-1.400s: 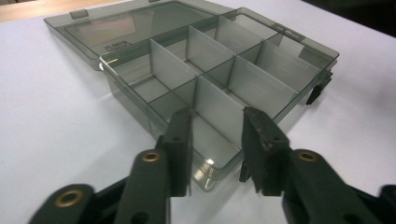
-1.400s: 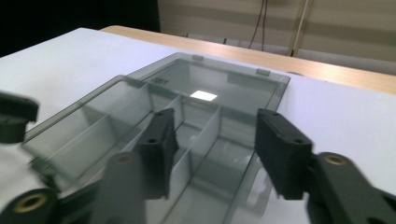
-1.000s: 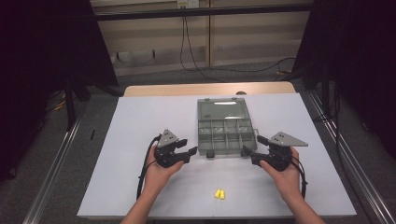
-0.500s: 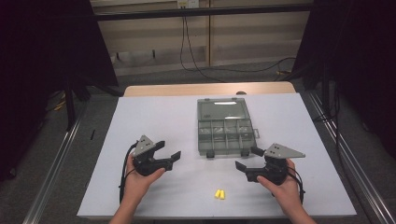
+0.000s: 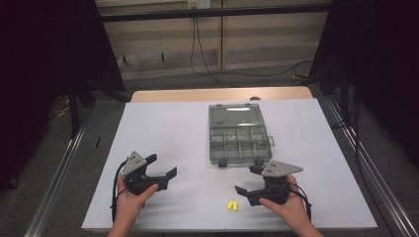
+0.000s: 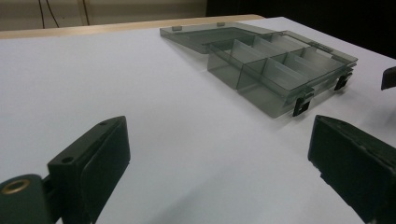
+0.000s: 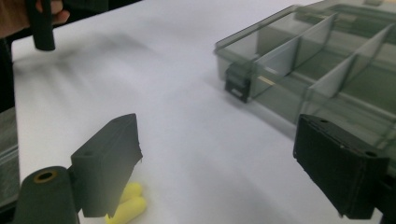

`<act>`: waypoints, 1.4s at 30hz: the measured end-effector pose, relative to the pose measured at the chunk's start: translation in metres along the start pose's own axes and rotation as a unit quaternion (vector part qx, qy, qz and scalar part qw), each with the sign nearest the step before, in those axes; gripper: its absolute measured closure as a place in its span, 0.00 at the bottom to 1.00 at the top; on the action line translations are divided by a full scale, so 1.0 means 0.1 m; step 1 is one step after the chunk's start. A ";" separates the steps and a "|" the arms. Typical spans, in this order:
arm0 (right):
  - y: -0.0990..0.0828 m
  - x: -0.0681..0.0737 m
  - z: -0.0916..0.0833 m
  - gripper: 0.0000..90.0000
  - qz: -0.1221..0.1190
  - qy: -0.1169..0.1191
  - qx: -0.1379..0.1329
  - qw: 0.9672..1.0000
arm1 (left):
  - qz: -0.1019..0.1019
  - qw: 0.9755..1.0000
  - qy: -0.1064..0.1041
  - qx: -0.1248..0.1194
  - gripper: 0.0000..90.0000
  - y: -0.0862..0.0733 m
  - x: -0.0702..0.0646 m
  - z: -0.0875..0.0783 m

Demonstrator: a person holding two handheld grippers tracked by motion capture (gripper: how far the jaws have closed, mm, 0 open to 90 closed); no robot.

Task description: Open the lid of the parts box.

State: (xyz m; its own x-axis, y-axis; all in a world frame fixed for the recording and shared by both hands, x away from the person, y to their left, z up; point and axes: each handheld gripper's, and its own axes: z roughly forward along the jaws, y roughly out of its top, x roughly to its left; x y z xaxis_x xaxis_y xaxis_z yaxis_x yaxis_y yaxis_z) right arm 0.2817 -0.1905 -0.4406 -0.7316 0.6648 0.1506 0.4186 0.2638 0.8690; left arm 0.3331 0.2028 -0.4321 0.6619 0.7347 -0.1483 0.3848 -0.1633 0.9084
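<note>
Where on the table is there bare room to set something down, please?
The widest bare stretch lies left of the compartment box, beyond the left gripper. A narrower strip runs along the box's right side. It is crowded near the front, around the yellow earplugs and the right gripper.

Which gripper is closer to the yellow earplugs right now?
Right. The right gripper sits just right of the yellow earplugs, jaws open and empty. The left gripper is well off to their left, also open.

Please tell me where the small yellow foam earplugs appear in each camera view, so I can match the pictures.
High view: small yellow foam earplugs lie near the bottom edge, just left of the right gripper.
Left gripper view: not in it.
Right gripper view: bottom left, partly behind the jaw.
Shared landmark: the open grey plastic compartment box.
</note>
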 end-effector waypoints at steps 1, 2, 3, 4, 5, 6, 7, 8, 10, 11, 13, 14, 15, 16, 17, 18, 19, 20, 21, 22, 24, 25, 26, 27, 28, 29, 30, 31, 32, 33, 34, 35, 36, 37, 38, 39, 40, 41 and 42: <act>0.00 0.02 0.02 0.17 -0.003 0.008 0.005 1.000 | 0.001 1.000 -0.001 -0.002 0.06 -0.01 0.01 -0.01; -0.01 0.03 0.03 0.18 -0.005 0.012 0.009 1.000 | 0.000 1.000 -0.003 -0.003 0.06 -0.02 0.01 -0.02; -0.01 0.05 0.04 0.18 -0.006 0.016 0.014 1.000 | 0.005 1.000 -0.004 -0.002 0.05 -0.03 0.02 -0.03; -0.02 0.07 0.06 0.18 -0.005 0.021 0.017 1.000 | 0.004 1.000 -0.006 -0.004 0.05 -0.04 0.02 -0.04; -0.03 0.08 0.06 0.19 -0.007 0.026 0.022 0.999 | 0.006 1.000 -0.006 -0.006 0.04 -0.04 0.02 -0.04; -0.05 0.10 0.06 0.19 -0.008 0.031 0.028 0.999 | 0.005 1.000 -0.005 -0.008 0.04 -0.04 0.03 -0.04; -0.06 0.12 0.06 0.20 -0.012 0.037 0.033 0.999 | 0.002 1.000 -0.004 -0.010 0.04 -0.04 0.02 -0.04; -0.08 0.14 0.06 0.21 -0.014 0.040 0.035 0.998 | 0.003 1.000 -0.005 -0.011 0.04 -0.04 0.02 -0.04; -0.11 0.16 0.05 0.29 -0.022 0.052 0.047 0.997 | 0.008 1.000 -0.007 -0.010 0.04 -0.04 0.02 -0.04; -0.11 0.17 0.04 0.30 -0.030 0.055 0.051 0.997 | 0.011 1.000 -0.008 -0.008 0.04 -0.04 0.02 -0.04; -0.13 0.19 0.06 0.36 -0.035 0.061 0.057 0.996 | 0.016 1.000 -0.009 -0.003 0.04 -0.05 0.01 -0.02; -0.13 0.19 0.07 0.41 -0.037 0.066 0.059 0.995 | 0.016 1.000 -0.009 -0.002 0.04 -0.05 0.01 -0.01; -0.14 0.19 0.07 0.44 -0.036 0.069 0.061 0.995 | 0.017 1.000 -0.010 -0.001 0.04 -0.05 0.01 0.00; -0.15 0.19 0.08 0.48 -0.034 0.073 0.063 0.995 | 0.018 1.000 -0.011 0.001 0.04 -0.05 0.01 0.00; -0.17 0.19 0.09 0.53 -0.034 0.080 0.067 0.994 | 0.019 1.000 -0.011 0.001 0.04 -0.05 0.01 0.00; -0.17 0.20 0.09 0.54 -0.038 0.088 0.071 0.993 | 0.019 1.000 -0.012 0.001 0.04 -0.05 0.01 0.00; -0.17 0.21 0.09 0.56 -0.044 0.091 0.071 0.992 | 0.019 1.000 -0.012 0.001 0.04 -0.05 0.01 0.00; -0.17 0.22 0.08 0.59 -0.046 0.092 0.072 0.992 | 0.018 1.000 -0.012 -0.001 0.04 -0.05 0.01 0.00; -0.18 0.23 0.08 0.60 -0.049 0.097 0.073 0.991 | 0.016 1.000 -0.013 -0.002 0.04 -0.05 0.01 0.00; -0.18 0.23 0.08 0.61 -0.052 0.101 0.079 0.990 | 0.014 1.000 -0.012 -0.002 0.04 -0.05 0.01 0.00; -0.19 0.25 0.08 0.65 -0.058 0.102 0.088 0.989 | 0.012 1.000 -0.012 -0.002 0.04 -0.05 0.01 0.00; -0.19 0.25 0.08 0.66 -0.064 0.104 0.091 0.988 | 0.013 1.000 -0.012 -0.002 0.04 -0.05 0.01 0.00; -0.19 0.26 0.08 0.66 -0.068 0.103 0.093 0.988 | 0.014 1.000 -0.013 -0.001 0.04 -0.05 0.01 0.00; -0.19 0.27 0.09 0.68 -0.072 0.105 0.097 0.987 | 0.014 1.000 -0.014 -0.002 0.04 -0.05 0.01 0.00; -0.19 0.27 0.09 0.69 -0.075 0.106 0.102 0.986 | 0.015 1.000 -0.014 -0.002 0.04 -0.05 0.01 0.00; -0.19 0.28 0.10 0.69 -0.078 0.106 0.105 0.986 | 0.015 1.000 -0.013 -0.002 0.04 -0.05 0.01 0.00; -0.19 0.29 0.10 0.70 -0.083 0.107 0.108 0.985 | 0.015 1.000 -0.013 -0.002 0.04 -0.05 0.01 -0.01; -0.19 0.30 0.11 0.71 -0.087 0.106 0.111 0.984 | 0.014 1.000 -0.013 -0.002 0.04 -0.05 0.02 -0.01; -0.19 0.31 0.11 0.72 -0.092 0.104 0.114 0.984 | 0.013 1.000 -0.013 -0.002 0.04 -0.05 0.02 -0.01; -0.19 0.31 0.11 0.74 -0.092 0.100 0.113 0.984 | 0.013 1.000 -0.012 -0.002 0.04 -0.05 0.02 -0.01; -0.19 0.31 0.11 0.75 -0.096 0.100 0.113 0.984 | 0.012 1.000 -0.012 -0.005 0.04 -0.05 0.02 -0.01; -0.19 0.30 0.11 0.76 -0.094 0.102 0.113 0.984 | 0.013 1.000 -0.013 -0.005 0.04 -0.05 0.02 -0.01; -0.19 0.29 0.10 0.76 -0.091 0.102 0.112 0.984 | 0.013 1.000 -0.014 -0.005 0.04 -0.05 0.02 -0.01; -0.19 0.28 0.10 0.76 -0.091 0.102 0.111 0.984 | 0.014 1.000 -0.015 -0.004 0.04 -0.05 0.02 -0.01; -0.19 0.27 0.09 0.77 -0.089 0.100 0.111 0.985 | 0.015 1.000 -0.015 -0.005 0.04 -0.05 0.02 -0.01; -0.19 0.26 0.08 0.77 -0.087 0.099 0.111 0.985 | 0.014 1.000 -0.015 -0.004 0.04 -0.05 0.02 -0.01; -0.19 0.25 0.07 0.77 -0.082 0.099 0.108 0.986 | 0.014 1.000 -0.015 -0.004 0.04 -0.05 0.02 -0.01; -0.18 0.23 0.06 0.77 -0.080 0.098 0.106 0.986 | 0.014 1.000 -0.015 -0.004 0.04 -0.05 0.02 -0.01; -0.18 0.22 0.05 0.77 -0.077 0.098 0.102 0.987 | 0.014 1.000 -0.016 -0.005 0.04 -0.05 0.02 -0.01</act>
State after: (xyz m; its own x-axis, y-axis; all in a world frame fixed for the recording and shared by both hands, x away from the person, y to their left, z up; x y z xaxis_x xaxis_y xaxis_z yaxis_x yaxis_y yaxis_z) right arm 0.2611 -0.1773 -0.4552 -0.8768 0.4632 0.1292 0.3789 0.4999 0.7788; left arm 0.3323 0.2055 -0.4366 0.6922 0.7089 -0.1355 0.3602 -0.1767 0.9160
